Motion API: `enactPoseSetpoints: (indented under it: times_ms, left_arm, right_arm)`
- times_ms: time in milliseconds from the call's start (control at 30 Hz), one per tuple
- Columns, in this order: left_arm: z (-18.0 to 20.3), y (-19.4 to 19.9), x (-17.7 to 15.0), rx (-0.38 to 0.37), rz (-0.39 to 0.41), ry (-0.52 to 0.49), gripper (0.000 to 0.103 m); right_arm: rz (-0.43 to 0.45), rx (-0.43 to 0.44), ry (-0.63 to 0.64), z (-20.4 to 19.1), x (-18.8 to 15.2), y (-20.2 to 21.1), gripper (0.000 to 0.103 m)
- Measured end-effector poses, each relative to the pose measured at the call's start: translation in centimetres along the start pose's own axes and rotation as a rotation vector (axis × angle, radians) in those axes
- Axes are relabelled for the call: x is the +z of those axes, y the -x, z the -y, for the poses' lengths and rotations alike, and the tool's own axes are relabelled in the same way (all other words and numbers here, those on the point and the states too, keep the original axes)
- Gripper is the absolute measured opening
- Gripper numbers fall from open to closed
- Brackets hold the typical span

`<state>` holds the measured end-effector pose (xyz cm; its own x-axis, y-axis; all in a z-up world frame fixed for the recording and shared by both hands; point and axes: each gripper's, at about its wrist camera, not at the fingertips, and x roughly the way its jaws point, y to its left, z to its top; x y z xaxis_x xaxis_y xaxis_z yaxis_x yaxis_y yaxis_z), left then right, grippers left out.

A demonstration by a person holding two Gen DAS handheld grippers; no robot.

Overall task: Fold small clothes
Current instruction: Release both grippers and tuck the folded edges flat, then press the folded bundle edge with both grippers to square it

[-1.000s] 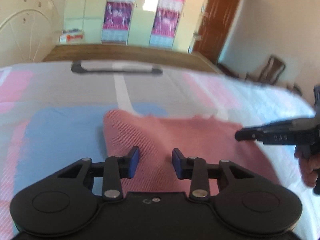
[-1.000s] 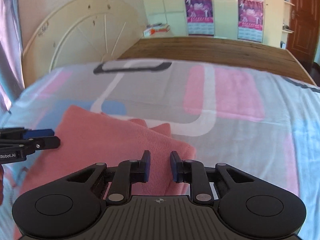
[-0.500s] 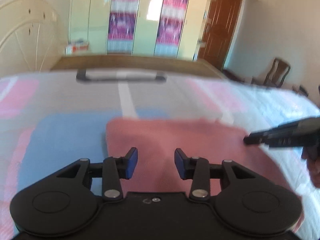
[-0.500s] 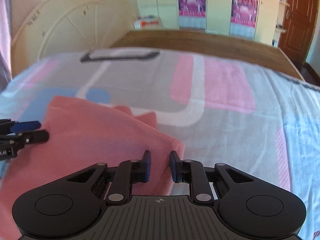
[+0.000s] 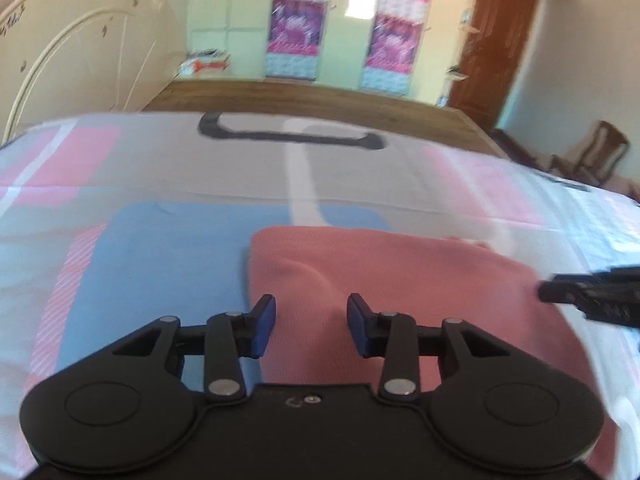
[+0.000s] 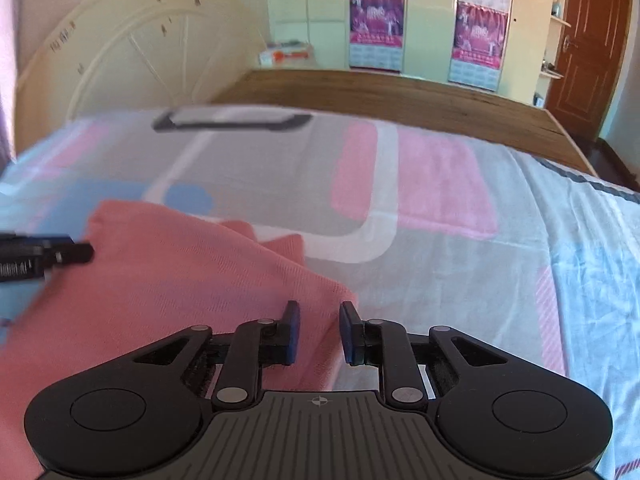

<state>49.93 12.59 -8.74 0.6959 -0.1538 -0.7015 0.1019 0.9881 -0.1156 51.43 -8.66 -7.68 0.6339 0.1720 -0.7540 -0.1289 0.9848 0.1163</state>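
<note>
Hand-held gripper on our left (image 5: 310, 326) is hovering with its blue pads (image 5: 264, 324) spread apart over the near left part of a salmon-pink knit garment (image 5: 392, 280), and nothing is pinched between them. We are seeing the cloth under the gap, yet the pads are not pressing on it. Our right hand-held gripper (image 6: 319, 330) is standing with a narrower gap between its pads, right over the garment's right-hand edge (image 6: 336, 292); the cloth is showing in the gap, but we cannot tell whether the pads are gripping it.

The garment (image 6: 168, 280) is lying flat on the bed, on a bedsheet (image 5: 168, 248) printed with blue, pink, grey and white blocks. Its long axis is running across the bed from our left to our right, between the two hand-held grippers. In the right wrist view a small flap of the cloth (image 6: 286, 242) is poking out along the far edge, pointing away from us towards the wooden footboard (image 6: 400, 96).

Beyond the bed we are seeing a cream wardrobe with purple posters (image 6: 376, 20), a brown door (image 6: 588, 36) and, in the left wrist view, a wooden chair (image 5: 596, 152).
</note>
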Motion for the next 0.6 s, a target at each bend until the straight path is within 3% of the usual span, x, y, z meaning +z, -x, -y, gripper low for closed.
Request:
enactPoseSetpoints:
  times_ms: [200, 400, 467, 600]
  left_arm:
    - [2.6, 4.5, -4.8, -0.043, -0.016, -0.032, 0.038]
    - [4.6, 5.1, -7.3, 0.016, -0.047, -0.113, 0.039]
    - [4.8, 4.9, -7.0, 0.027, -0.054, -0.085, 0.038]
    - [5.3, 7.3, -7.5, 0.053, -0.031, -0.074, 0.035]
  right_arm:
    - [-0.015, 0.116, 0.062, -1.8, -3.3, 4.4, 0.021]
    - [-0.102, 0.046, 0.024, -0.8, -7.2, 4.5, 0.021]
    - [-0.1, 0.08, -0.058, 0.4, -7.5, 4.2, 0.023]
    - [-0.045, 0.069, -0.055, 0.0, -7.2, 6.7, 0.023]
